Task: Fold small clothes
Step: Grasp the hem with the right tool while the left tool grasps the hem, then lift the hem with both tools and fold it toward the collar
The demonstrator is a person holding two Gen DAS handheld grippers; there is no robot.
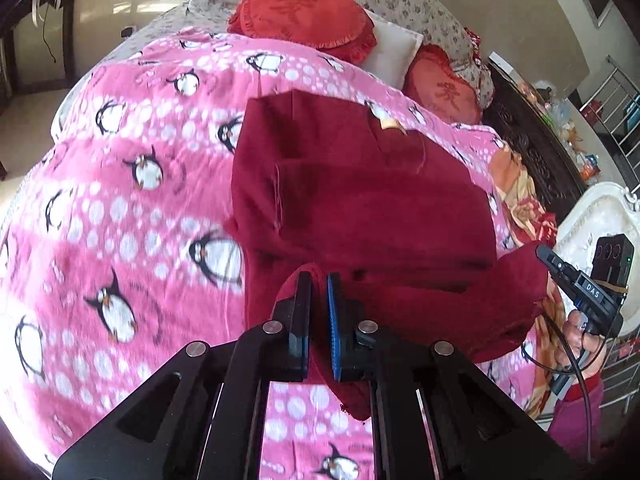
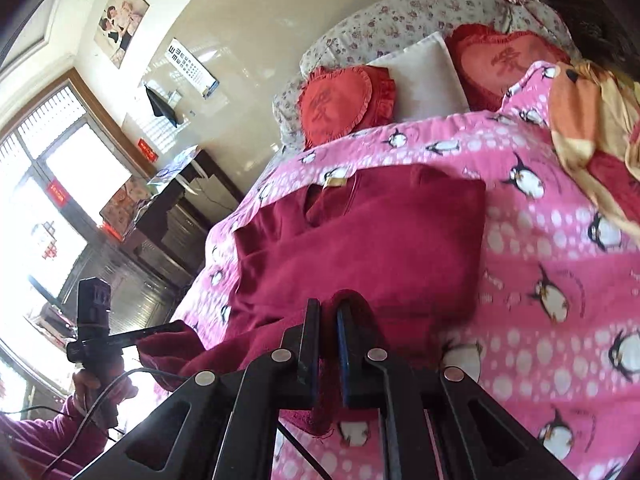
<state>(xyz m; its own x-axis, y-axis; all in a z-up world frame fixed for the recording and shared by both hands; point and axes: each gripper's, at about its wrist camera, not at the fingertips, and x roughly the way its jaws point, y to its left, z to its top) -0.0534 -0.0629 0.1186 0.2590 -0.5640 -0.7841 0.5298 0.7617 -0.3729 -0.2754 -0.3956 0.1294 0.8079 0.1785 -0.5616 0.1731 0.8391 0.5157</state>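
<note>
A dark red knit garment (image 1: pixel 360 200) lies on a pink penguin blanket (image 1: pixel 120 200), sleeves folded in, its collar label at the far end. My left gripper (image 1: pixel 319 280) is shut on the garment's near hem, lifted off the blanket. The right gripper (image 1: pixel 548 260) shows at the right edge of the left wrist view, shut on the hem's other corner. In the right wrist view my right gripper (image 2: pixel 329 308) is shut on the garment (image 2: pixel 380 248), and the left gripper (image 2: pixel 176 326) holds the hem at the left.
Two red heart cushions (image 1: pixel 304 12) (image 2: pixel 340 104) and a white pillow (image 1: pixel 394 50) lie at the head of the bed. An orange blanket (image 2: pixel 592 128) is bunched at the bed's right side. A dark desk (image 2: pixel 176 216) stands beside the bed on the left.
</note>
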